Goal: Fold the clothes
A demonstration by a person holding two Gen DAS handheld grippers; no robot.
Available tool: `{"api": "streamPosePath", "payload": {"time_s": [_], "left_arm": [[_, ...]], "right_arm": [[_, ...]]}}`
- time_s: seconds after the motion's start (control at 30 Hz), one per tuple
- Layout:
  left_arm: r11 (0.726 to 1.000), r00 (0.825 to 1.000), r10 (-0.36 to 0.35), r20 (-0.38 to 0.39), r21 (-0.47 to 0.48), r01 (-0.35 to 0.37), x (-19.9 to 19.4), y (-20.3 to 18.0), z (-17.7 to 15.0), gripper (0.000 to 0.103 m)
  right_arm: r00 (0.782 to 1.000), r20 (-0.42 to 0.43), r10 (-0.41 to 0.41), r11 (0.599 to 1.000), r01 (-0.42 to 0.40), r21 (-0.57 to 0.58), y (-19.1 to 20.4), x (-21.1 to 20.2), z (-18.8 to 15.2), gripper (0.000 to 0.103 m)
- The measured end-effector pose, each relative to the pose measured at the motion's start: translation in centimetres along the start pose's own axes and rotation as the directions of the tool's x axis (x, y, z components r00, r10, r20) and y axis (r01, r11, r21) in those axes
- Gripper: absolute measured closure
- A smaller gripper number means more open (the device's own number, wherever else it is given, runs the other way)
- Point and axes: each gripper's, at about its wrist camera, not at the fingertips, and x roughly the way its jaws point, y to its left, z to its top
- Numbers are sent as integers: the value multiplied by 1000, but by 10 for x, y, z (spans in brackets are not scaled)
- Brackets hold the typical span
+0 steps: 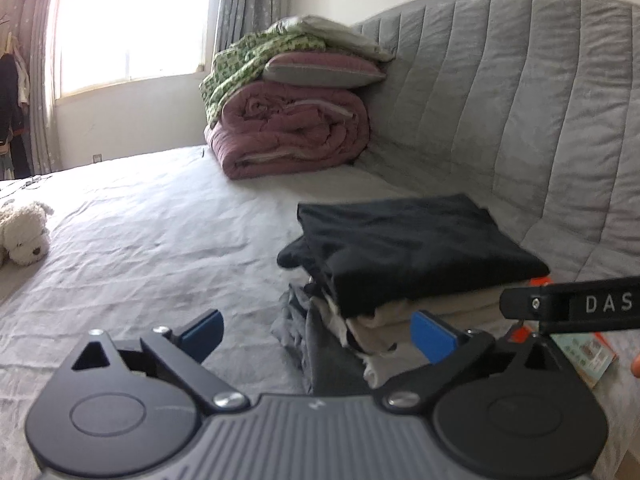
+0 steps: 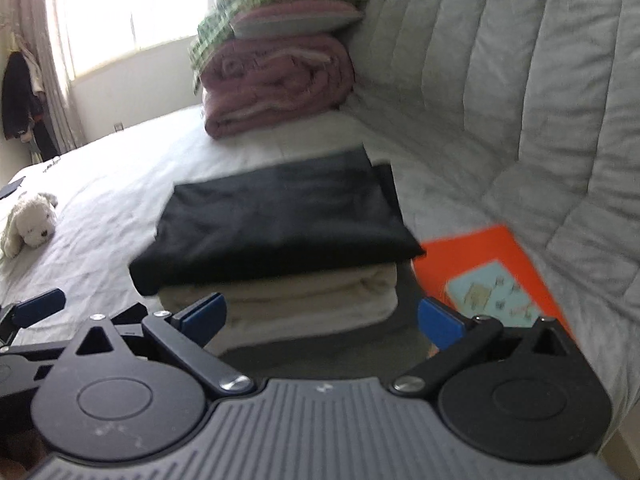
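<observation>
Folded black garment (image 2: 276, 216) topping a stack of folded clothes (image 2: 304, 300) on the bed (image 1: 140, 220) near the headboard, left tool (image 1: 318, 334) and right tool (image 2: 320, 320) both spread apart, empty, just before the stack

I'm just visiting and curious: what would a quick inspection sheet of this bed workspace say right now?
Surface: wrinkled pale grey bedsheet, mostly bare.
Job's things: folded black garment tops a stack of folded cream clothes.
Clutter: orange picture book beside the stack; white plush dog; rolled pink quilt with pillows above.
Grippers: left tool open, empty; right tool open, empty, both short of the stack.
Cables: nothing seen.
Surroundings: grey quilted headboard, bright window, curtains.
</observation>
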Motion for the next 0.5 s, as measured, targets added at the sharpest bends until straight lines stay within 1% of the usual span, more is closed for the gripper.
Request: {"api": "streamPosePath", "payload": {"time_s": [0.1, 0.3, 0.5], "left_arm": [[1000, 1000, 14, -22, -11, -14, 4, 3, -3, 1], [999, 998, 40, -38, -20, -41, 8, 9, -7, 1], [998, 997, 63, -54, -18, -64, 11, 12, -8, 1]], "right_arm": [[1000, -25, -6, 1000, 6, -1, 2, 3, -1, 0], [1000, -7, -18, 1000, 18, -25, 6, -2, -2, 0], [995, 28, -92, 992, 94, -84, 8, -2, -2, 0]]}}
